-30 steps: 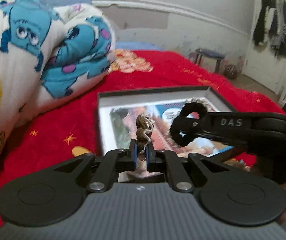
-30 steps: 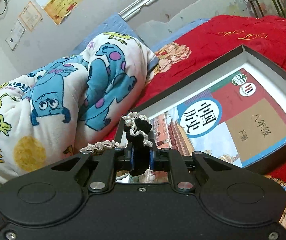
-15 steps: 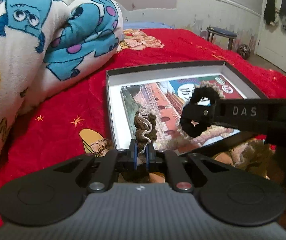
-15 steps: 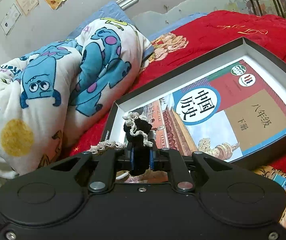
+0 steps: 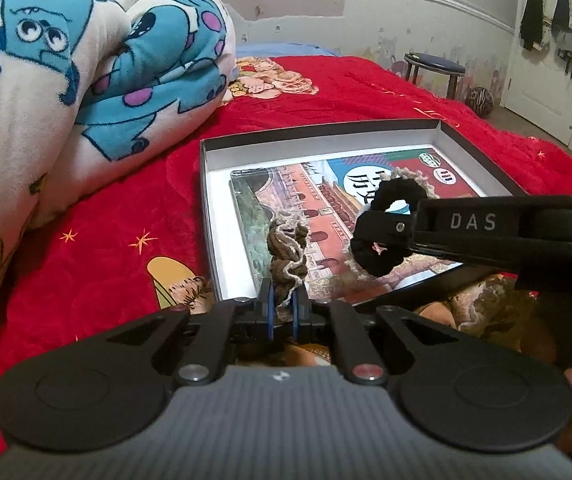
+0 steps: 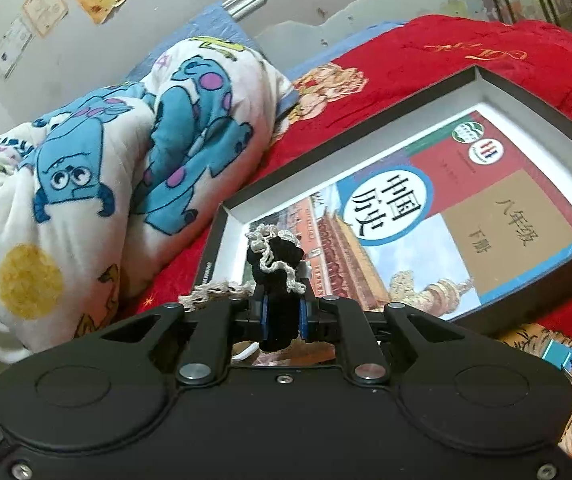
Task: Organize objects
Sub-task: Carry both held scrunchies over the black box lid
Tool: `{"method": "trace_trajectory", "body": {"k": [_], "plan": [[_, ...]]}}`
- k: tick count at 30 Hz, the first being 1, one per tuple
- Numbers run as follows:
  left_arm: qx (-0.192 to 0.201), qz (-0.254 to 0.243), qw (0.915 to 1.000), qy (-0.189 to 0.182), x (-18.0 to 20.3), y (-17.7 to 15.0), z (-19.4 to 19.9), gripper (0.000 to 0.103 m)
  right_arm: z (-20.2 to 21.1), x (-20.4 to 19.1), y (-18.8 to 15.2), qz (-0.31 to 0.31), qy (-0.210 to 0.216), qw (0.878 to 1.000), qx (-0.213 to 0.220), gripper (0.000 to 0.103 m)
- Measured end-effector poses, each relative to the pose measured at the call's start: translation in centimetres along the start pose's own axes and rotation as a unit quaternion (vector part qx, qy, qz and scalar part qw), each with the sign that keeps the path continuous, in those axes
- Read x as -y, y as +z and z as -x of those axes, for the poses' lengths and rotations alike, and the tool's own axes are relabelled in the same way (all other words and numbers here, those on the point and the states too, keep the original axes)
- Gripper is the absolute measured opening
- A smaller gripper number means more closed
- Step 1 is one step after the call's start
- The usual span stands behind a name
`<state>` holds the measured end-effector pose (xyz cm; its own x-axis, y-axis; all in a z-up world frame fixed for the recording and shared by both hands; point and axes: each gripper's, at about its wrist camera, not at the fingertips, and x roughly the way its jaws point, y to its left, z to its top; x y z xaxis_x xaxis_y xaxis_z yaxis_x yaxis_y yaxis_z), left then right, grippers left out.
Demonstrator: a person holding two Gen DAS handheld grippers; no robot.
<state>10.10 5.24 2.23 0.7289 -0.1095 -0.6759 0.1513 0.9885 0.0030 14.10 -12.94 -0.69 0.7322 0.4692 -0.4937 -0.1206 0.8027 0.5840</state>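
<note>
1. Red bedspread [image 5: 294,92] carries the shallow box [image 5: 326,130]; we take the box as landmark.
2. Inside the box lies a textbook [image 6: 486,216], cover up.
3. Our left gripper [image 5: 281,300] hangs over the box's near edge, fingers pinched tight on a brown scrunchie [image 5: 288,248].
4. Our right gripper [image 6: 281,312], also over the near end, has fingers clamped on a black scrunchie [image 6: 275,264] with pale trim.
5. Cartoon quilt [image 5: 65,80] is heaped left of the box.

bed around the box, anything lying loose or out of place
A blue binder clip lies loose on the red bedspread beside the box, not in it. A brownish lace-edged scrunchie also sits outside the box's near edge. Nothing looks spilled or damaged.
</note>
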Motion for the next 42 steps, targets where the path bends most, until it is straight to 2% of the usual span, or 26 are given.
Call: {"method": "trace_trajectory", "body": {"k": [7,18,24,29,38,39,42], "plan": [[0.01,0.007,0.9999,-0.011,-0.1,0.3,0.4,0.013,0.0,-0.1,0.0,-0.003,0.007,1.0,-0.004,0.014],[0.008,0.014,0.9997,-0.016,-0.2,0.4,0.5,0.014,-0.5,-0.3,-0.1,-0.006,-0.015,0.999,-0.032,0.014],[0.002,0.012,0.9999,-0.009,-0.1,0.0,-0.2,0.014,-0.7,-0.6,-0.3,0.0,-0.022,0.999,-0.035,0.014],[0.002,0.021,0.9996,-0.018,-0.2,0.1,0.0,0.015,-0.6,-0.5,-0.2,0.0,-0.022,0.999,-0.035,0.014],[-0.007,0.04,0.9989,-0.022,-0.6,0.2,-0.4,0.025,-0.6,-0.7,-0.2,0.002,-0.028,0.998,-0.048,0.015],[-0.01,0.047,0.9985,-0.026,-0.7,0.2,-0.5,0.035,-0.6,-0.7,-0.1,0.0,-0.031,0.998,-0.053,0.015],[-0.012,0.053,0.998,-0.03,-1.0,0.2,-0.4,0.04,-0.7,-0.9,-0.2,-0.001,-0.035,0.998,-0.06,0.017]]}}
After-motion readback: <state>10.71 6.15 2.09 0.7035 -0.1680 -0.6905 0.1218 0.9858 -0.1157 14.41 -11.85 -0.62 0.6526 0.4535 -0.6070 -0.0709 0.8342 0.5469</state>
